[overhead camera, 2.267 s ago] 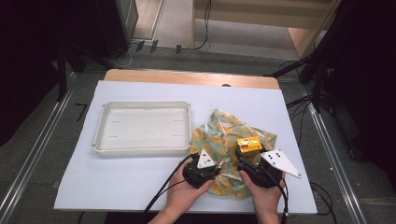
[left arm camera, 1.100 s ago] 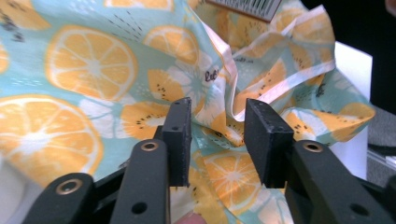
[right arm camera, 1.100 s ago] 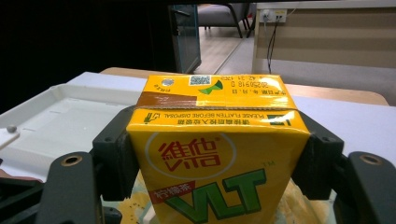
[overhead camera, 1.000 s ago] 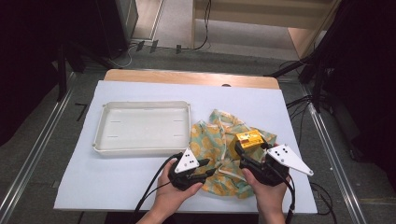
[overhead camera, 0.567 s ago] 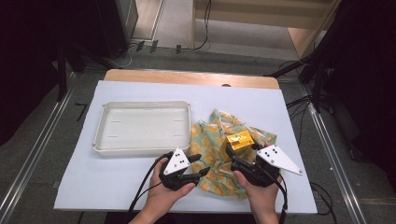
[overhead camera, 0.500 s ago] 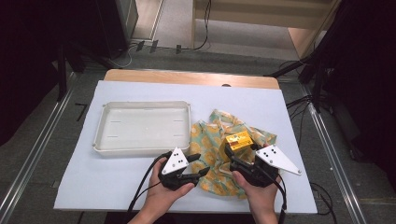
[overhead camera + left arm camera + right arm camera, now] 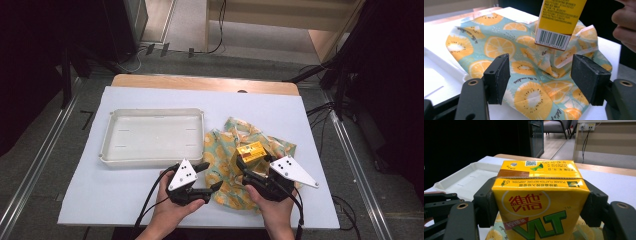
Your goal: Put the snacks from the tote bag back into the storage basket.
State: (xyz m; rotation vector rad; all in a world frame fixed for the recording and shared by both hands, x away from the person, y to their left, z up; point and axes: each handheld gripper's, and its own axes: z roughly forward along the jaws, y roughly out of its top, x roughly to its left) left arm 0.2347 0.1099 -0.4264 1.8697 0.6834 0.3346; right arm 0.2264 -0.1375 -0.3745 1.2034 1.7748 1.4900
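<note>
While the right claw (image 7: 248, 172) pinches the yellow drink carton (image 7: 250, 152) and holds it above the fruit-print cloth (image 7: 235, 150), the high view shows the left claw (image 7: 207, 177) at about nine o'clock from it, at the cloth's near-left edge. A second earlier this claw was further left; its jaws have just been opening, and nothing is between them. The white tray (image 7: 152, 136) lies at ten o'clock from the cloth, touching its edge.

In the left gripper view, the spread pads (image 7: 500, 77) stand apart over the cloth (image 7: 529, 82), the carton (image 7: 557, 22) hanging at twelve o'clock.

In the right gripper view, both pads press the carton's (image 7: 539, 202) sides. I judge the cloth is now released, so the carton can go to the tray (image 7: 466, 178).
</note>
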